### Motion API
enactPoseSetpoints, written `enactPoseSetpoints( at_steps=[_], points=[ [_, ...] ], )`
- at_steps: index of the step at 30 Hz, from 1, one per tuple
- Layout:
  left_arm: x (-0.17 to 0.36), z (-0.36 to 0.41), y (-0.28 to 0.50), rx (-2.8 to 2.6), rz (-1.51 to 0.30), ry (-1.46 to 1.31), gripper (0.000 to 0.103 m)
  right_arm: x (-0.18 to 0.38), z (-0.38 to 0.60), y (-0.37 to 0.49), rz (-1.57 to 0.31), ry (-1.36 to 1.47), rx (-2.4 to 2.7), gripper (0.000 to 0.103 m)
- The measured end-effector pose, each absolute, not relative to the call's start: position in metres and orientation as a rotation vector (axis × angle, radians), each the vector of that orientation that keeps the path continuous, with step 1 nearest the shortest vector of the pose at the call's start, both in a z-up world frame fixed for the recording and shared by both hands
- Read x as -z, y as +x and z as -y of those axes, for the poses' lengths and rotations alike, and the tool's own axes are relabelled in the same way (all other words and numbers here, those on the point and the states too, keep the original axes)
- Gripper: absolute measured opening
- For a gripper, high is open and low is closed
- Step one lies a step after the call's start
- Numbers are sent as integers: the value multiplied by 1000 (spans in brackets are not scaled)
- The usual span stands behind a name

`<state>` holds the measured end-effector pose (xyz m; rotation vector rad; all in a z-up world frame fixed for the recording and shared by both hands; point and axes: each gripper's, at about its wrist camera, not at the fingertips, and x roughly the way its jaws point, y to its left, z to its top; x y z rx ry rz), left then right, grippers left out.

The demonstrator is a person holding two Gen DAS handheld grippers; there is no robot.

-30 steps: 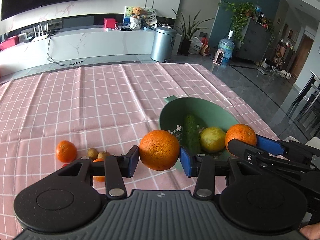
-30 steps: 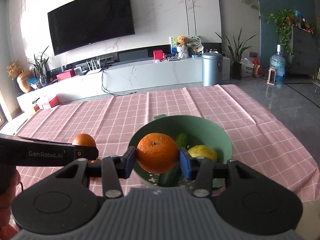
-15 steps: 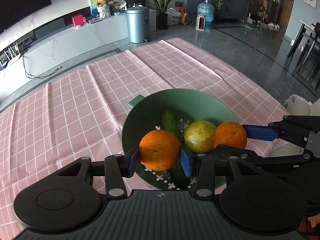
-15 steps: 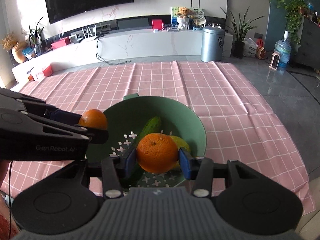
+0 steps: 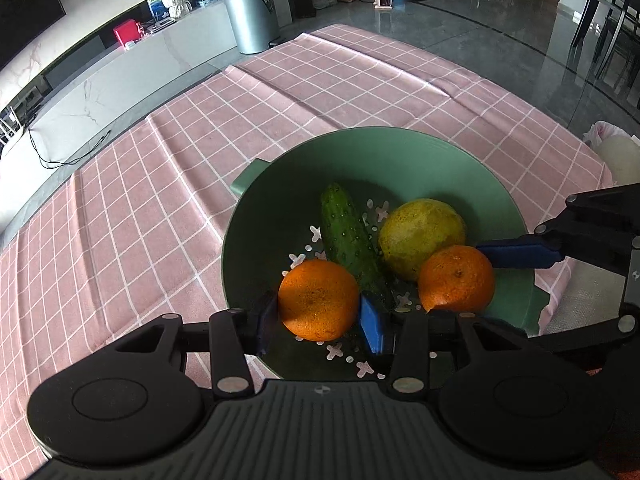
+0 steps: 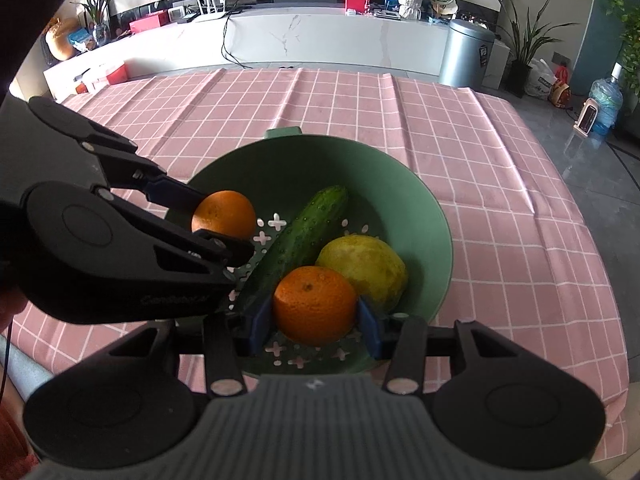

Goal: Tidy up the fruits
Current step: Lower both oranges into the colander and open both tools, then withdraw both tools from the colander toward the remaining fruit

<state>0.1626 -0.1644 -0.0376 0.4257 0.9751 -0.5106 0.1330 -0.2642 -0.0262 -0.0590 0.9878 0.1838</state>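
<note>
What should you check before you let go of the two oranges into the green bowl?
1. left gripper has a firm grip on left orange: ok, pads press both sides.
2. right gripper grips right orange: ok.
3. Both oranges are over the green bowl, inside its rim: ok.
4. Free landing spot: not ok for certain; the cucumber and the yellow-green fruit fill the middle, so the oranges may roll against them.
5. The two grippers are apart from each other: ok.
6. Oranges are low enough to drop gently: cannot tell.
</note>
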Motion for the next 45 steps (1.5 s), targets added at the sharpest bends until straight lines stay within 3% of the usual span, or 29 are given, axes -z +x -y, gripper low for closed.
enactPoseSetpoints(
  at_steps=[17,21,26,30,38,45],
  points=[
    [53,163,160,513,-1015,424,55,33,261,131,-1026,-91,-187,45],
    [39,157,154,488,-957,407,66,24,262,123,-991,-91,-164,59],
    [20,137,145,474,-888,332,73,8,264,111,-917,-70,-123,69],
    [5,116,134,446,-839,256,73,-6,263,97,-845,3,-95,74],
    [-18,74,108,379,-761,174,73,-20,251,74,-734,172,-61,75],
    [-23,31,91,356,-780,92,73,-23,217,55,-662,172,-88,93]
  ],
)
